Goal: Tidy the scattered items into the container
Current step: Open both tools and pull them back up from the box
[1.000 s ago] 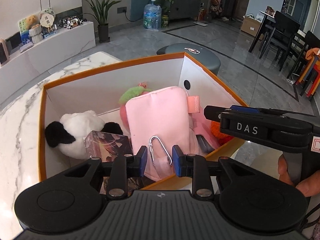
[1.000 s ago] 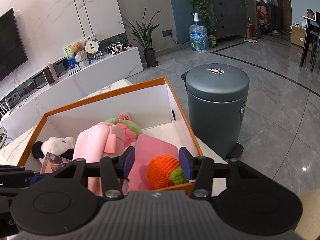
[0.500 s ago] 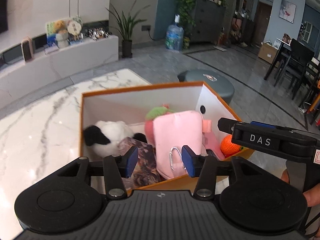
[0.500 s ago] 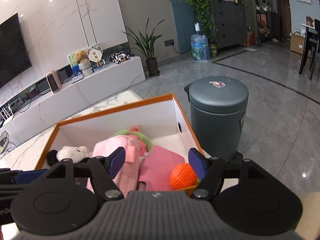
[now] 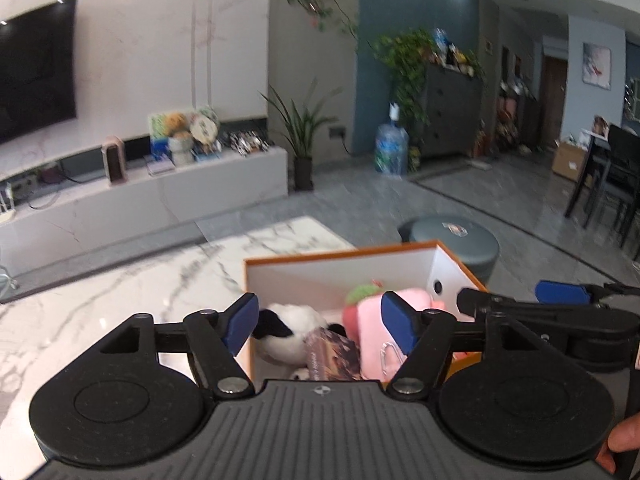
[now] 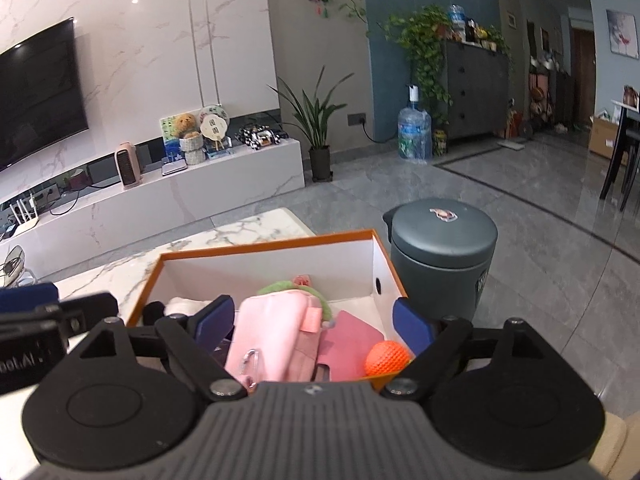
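An orange-rimmed white box (image 5: 340, 255) (image 6: 264, 246) stands on the marble table. It holds a panda plush (image 5: 292, 326), a dark card box (image 5: 332, 354), a pink pouch (image 5: 378, 328) (image 6: 268, 330) with a carabiner, a green-topped pink plush (image 6: 288, 286), a pink wallet (image 6: 346, 338) and an orange knitted ball (image 6: 386, 358). My left gripper (image 5: 320, 326) is open and empty, raised above the box's near side. My right gripper (image 6: 314, 326) is open and empty, also above the near side.
A grey round bin (image 6: 442, 252) stands on the floor right of the box. The marble table (image 5: 120, 292) stretches left. A white TV bench (image 6: 160, 200) with ornaments lines the far wall. Dining chairs (image 5: 612, 184) stand far right.
Both grippers have opened wider and pulled back and up from the box. The box now looks smaller and lower in both views.
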Demonstrator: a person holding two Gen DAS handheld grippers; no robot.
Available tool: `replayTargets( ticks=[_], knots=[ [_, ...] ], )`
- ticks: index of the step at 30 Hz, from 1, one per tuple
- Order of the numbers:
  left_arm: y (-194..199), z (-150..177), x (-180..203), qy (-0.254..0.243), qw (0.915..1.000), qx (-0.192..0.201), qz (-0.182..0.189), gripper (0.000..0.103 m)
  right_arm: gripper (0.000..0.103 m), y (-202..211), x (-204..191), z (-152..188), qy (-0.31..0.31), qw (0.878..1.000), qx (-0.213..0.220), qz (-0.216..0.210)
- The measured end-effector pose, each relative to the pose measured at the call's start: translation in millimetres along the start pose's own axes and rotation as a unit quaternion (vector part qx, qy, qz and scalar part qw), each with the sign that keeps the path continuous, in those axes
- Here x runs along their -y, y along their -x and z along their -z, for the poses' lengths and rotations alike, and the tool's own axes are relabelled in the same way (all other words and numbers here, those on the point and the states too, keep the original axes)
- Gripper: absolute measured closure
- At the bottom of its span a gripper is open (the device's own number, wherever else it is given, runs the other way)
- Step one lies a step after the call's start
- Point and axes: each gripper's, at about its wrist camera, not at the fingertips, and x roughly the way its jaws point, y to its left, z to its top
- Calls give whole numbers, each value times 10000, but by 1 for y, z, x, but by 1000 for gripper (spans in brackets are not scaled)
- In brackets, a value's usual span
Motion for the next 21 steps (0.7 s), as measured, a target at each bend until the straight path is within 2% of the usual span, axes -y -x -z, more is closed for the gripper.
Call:
replayTargets(
  ticks=[1,12,18,21],
  knots=[
    [5,0,-1,7,10000,60,-25,16,14,4,-3,0,32,10000,28,-8],
    [45,-2,-8,45,9986,502,-133,12,12,54,-24,2,252,9983,525,6],
    [58,7,-5,11,9983,558,-173,12,10,72,-30,8,336,9976,611,35],
    [59,16,-7,66,9987,466,-196,12,10,79,-30,16,367,9977,571,43]
  ],
)
